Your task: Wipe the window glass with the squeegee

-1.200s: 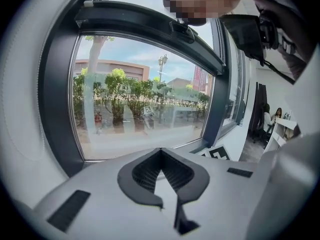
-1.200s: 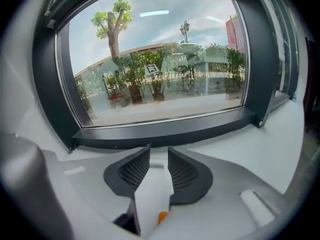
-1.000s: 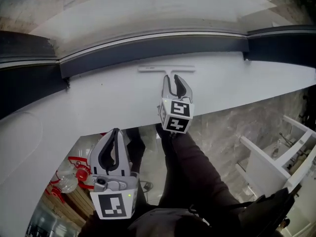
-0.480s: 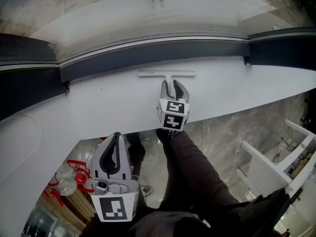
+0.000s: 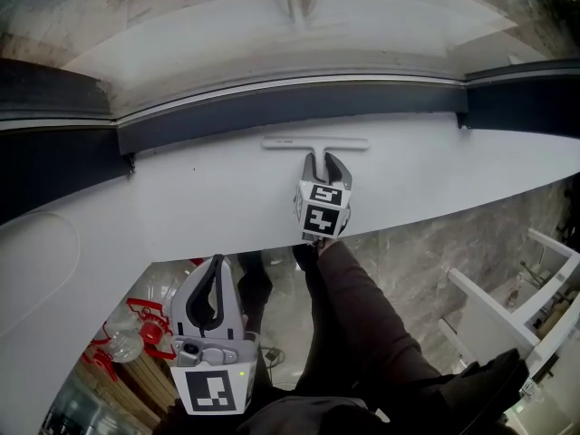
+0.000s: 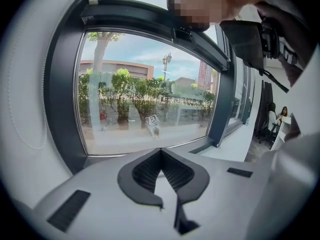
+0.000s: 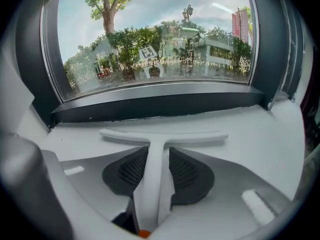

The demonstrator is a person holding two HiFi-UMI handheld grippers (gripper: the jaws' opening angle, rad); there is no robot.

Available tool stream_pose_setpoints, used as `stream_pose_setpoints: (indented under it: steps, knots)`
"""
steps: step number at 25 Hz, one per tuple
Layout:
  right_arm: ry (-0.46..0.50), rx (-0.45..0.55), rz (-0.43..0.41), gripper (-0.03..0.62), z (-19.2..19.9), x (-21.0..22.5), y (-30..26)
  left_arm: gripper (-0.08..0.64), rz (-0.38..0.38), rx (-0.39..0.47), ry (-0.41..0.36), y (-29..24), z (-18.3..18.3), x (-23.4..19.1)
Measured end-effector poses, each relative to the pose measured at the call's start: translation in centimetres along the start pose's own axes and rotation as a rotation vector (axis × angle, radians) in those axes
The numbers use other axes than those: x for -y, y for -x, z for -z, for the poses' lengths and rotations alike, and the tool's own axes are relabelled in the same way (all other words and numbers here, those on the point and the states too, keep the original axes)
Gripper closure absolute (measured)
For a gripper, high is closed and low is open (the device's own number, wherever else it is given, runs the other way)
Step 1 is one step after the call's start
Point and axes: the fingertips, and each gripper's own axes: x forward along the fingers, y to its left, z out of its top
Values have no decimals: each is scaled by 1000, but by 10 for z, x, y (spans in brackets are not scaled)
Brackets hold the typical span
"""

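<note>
One squeegee on show, all white, lying flat on the white window sill. Its long blade runs side to side, parallel to the glass and just short of the dark frame at the foot of the pane. The handle sticks straight back from the middle of the blade, away from the window and towards the person, so the whole thing reads as a T.

The right gripper is tilted nose-down over that handle. Its jaws have just been opening and now stand wide, with the handle running between the two ribbed pads. The pads sit close alongside it, and no squeeze on it shows. In the right gripper view the squeegee fills the middle, with the right gripper astride its stem.

The left gripper hangs well back, off the sill's edge above the floor. Its jaws meet at the tips and hold nothing.

Around it: a dark sleeve behind the right gripper, a grey marbled floor below, white furniture to the right, and red-and-clear clutter low on the left. Beyond the glass are trees and a pavement
</note>
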Motion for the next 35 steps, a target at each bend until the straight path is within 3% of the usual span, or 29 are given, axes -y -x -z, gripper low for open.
stream_pose_setpoints:
  steps: [25, 35]
  knots:
    - [0, 3, 49, 474, -3, 2, -2, 560, 28, -5, 11, -2, 3, -9]
    - [1, -13, 42, 509, -1, -2, -2, 560, 38, -8, 9, -2, 0, -14]
